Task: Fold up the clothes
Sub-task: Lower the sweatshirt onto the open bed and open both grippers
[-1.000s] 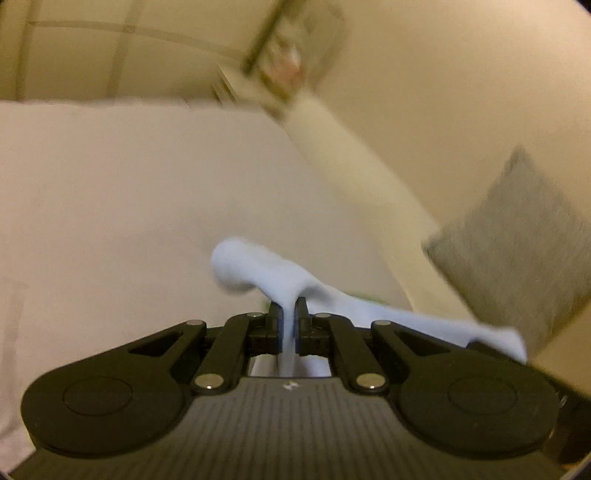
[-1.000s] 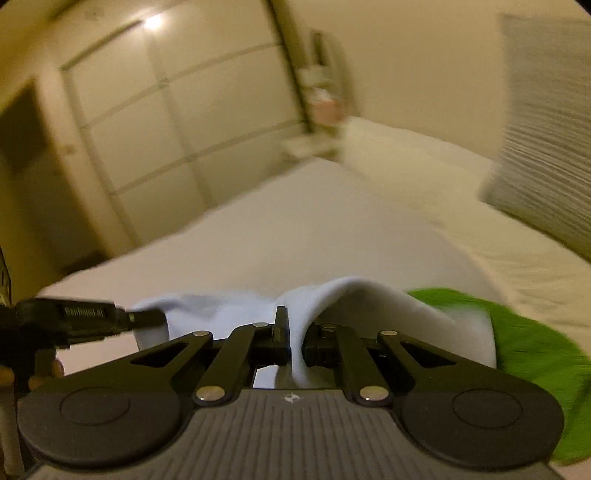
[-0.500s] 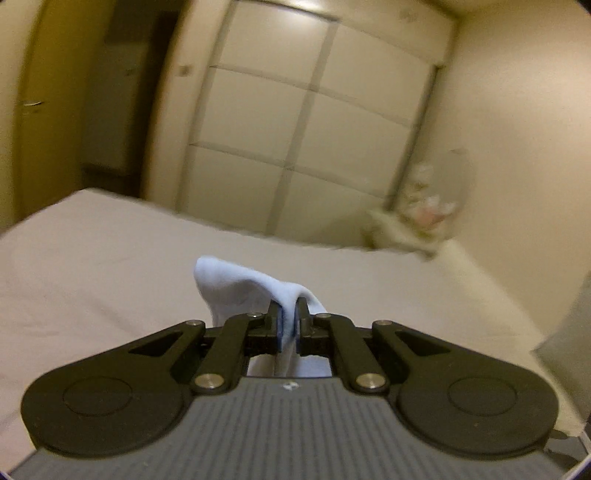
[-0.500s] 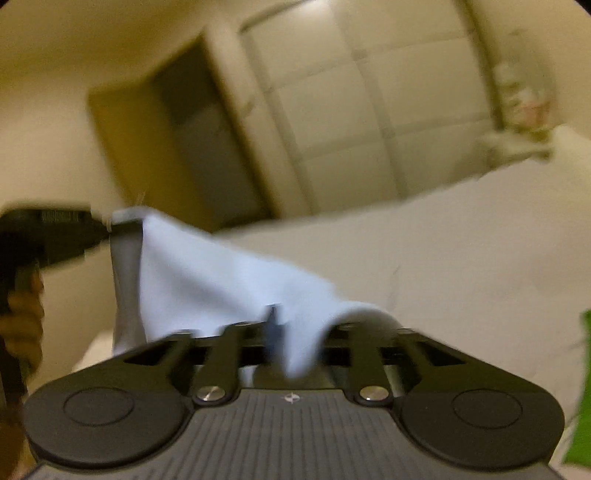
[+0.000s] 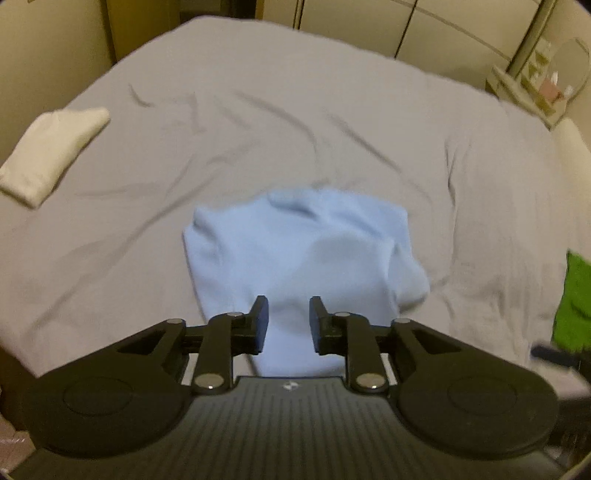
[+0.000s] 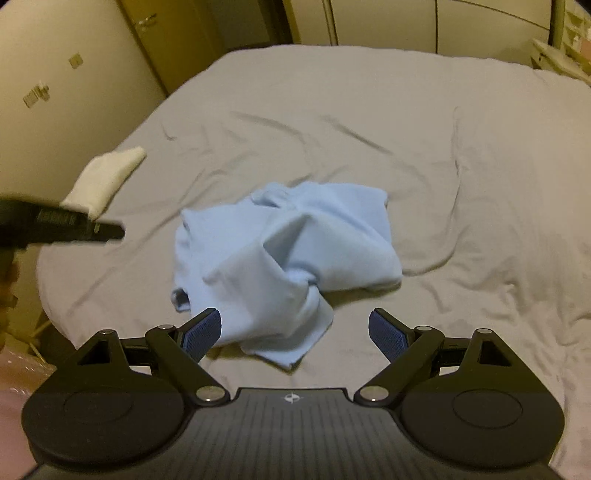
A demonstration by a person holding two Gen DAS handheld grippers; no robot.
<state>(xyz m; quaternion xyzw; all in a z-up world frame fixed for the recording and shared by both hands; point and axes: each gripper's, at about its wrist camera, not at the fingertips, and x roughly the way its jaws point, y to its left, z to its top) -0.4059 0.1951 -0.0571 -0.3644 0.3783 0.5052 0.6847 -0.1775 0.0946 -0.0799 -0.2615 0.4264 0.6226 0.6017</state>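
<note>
A light blue garment (image 5: 295,240) lies crumpled on the grey bed sheet (image 5: 258,110). My left gripper (image 5: 288,301) hovers over its near edge. Its jaws are opening, a narrow gap shows, and the pads do not press the cloth seen through that gap. In the right wrist view the same blue garment (image 6: 284,243) sits in a loose heap with one corner trailing toward me. My right gripper (image 6: 294,314) is above that corner, its jaws opening wide with nothing gripped. The left gripper (image 6: 110,232) reaches in from that view's left edge.
A folded white cloth (image 5: 51,147) lies near the bed's left edge, also visible as the white cloth (image 6: 103,177). A green garment (image 5: 574,302) shows at the right. Wardrobe doors (image 6: 388,22) stand beyond the bed, and a small dresser (image 5: 535,85) stands at the far right.
Both grippers held the blue garment up in the air before; now both have let go and it lies on the bed. Both views swung from the walls down onto the bed.
</note>
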